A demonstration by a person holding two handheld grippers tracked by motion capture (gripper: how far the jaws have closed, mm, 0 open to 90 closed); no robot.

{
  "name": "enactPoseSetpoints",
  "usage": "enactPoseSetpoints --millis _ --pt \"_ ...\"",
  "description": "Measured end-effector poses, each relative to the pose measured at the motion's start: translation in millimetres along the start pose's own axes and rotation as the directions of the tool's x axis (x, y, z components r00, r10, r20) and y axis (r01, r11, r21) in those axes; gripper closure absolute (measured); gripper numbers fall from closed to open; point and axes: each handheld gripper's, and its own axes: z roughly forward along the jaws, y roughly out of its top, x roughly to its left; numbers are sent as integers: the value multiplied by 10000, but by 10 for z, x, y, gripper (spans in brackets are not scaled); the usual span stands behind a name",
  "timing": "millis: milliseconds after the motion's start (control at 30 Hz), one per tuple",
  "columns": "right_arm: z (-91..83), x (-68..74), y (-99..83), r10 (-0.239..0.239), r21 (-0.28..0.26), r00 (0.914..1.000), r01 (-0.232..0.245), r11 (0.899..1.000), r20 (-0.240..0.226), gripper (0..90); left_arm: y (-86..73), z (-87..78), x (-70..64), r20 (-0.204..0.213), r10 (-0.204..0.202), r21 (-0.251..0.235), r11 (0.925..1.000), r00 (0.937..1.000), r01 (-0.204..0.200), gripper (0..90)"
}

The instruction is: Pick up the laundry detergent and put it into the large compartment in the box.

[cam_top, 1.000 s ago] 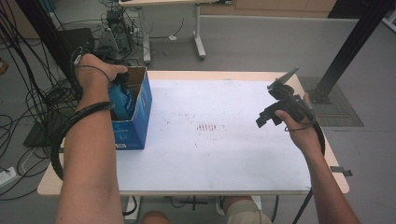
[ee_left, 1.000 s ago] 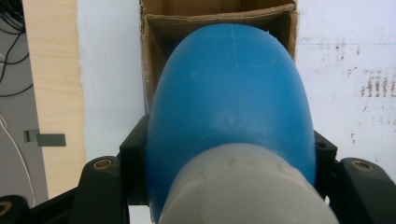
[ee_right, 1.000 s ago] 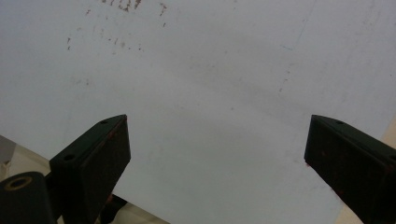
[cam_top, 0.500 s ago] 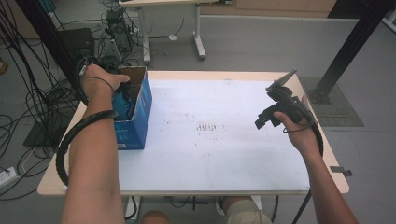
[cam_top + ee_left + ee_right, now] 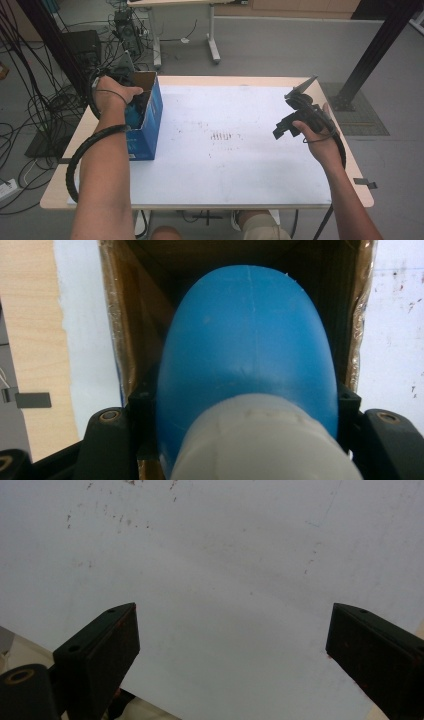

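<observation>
**Blue bottle held in the box**

The left tool (image 5: 245,440) is clamped on a blue bottle (image 5: 250,345) with a white cap (image 5: 265,440), held inside the open blue cardboard box (image 5: 150,120) at the desk's (image 5: 225,165) left edge; the right tool (image 5: 230,650) hangs released, jaws spread wide, above the white desk surface, well apart from the box.

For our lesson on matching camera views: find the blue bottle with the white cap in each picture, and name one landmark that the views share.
High view: blue bottle at the left, inside the open cardboard box, under the left hand.
Left gripper view: centre, held between the jaws, its white cap nearest the camera.
Right gripper view: not in it.
Shared landmark: the white tabletop.
</observation>
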Motion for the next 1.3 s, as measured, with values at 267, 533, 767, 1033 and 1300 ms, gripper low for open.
enactPoseSetpoints --millis 267,533,767,1033,1300 --pt "11 -8 -7 17 -11 10000 -17 10000 -14 67 -7 71 -25 -64 74 8 10000 10000 -74 381" --pt "16 -10 -5 9 18 10000 -9 10000 -4 68 -10 140 -39 -144 240 163 9996 9996 -237 381" --pt "16 -1 -7 -9 22 10000 9 10000 -1 67 -25 234 -45 -131 333 303 9990 9994 -329 381" --pt "18 30 2 -60 12 10000 60 10000 15 67 -56 245 -40 -116 357 213 9991 9993 -355 380" --pt "29 44 12 -56 49 10000 56 10000 26 67 -75 246 -36 -98 352 160 9993 9993 -350 380"
